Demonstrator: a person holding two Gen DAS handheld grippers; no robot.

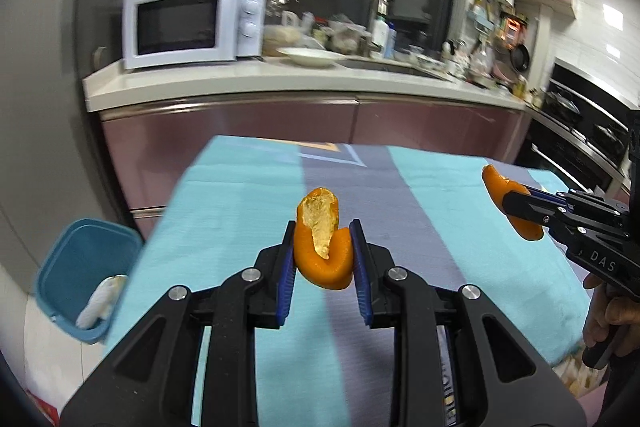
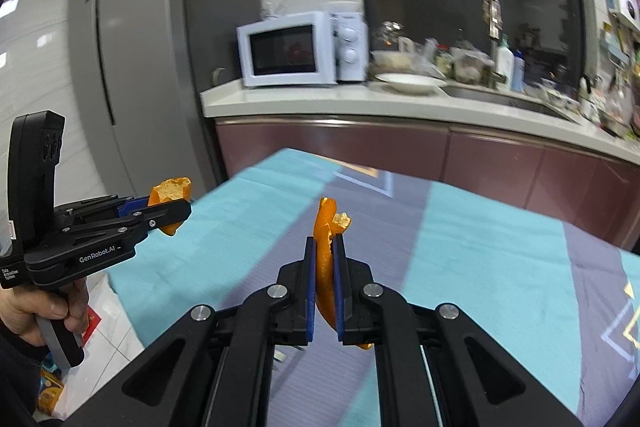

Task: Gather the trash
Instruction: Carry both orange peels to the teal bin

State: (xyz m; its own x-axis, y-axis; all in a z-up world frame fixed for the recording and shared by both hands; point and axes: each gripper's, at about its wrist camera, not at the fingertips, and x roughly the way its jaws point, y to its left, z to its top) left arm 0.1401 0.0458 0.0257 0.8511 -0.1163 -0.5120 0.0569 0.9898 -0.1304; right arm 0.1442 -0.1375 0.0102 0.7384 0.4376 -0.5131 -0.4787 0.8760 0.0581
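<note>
While both grippers hang above the turquoise-and-grey cloth-covered worktop [image 1: 248,195], its left edge borders the blue plastic bin [image 1: 76,259] on the floor. Left gripper [image 1: 323,255] fingers clamp a curled orange peel [image 1: 320,247]; right gripper [image 2: 324,291], marked "DAS", pinches a thin orange peel strip [image 2: 325,267].

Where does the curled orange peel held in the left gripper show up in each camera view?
Left wrist view: curled orange peel, centre, clamped in the left gripper.
Right wrist view: same peel, far left edge, above the table's corner.
Shared landmark: white microwave oven on the counter.
</note>
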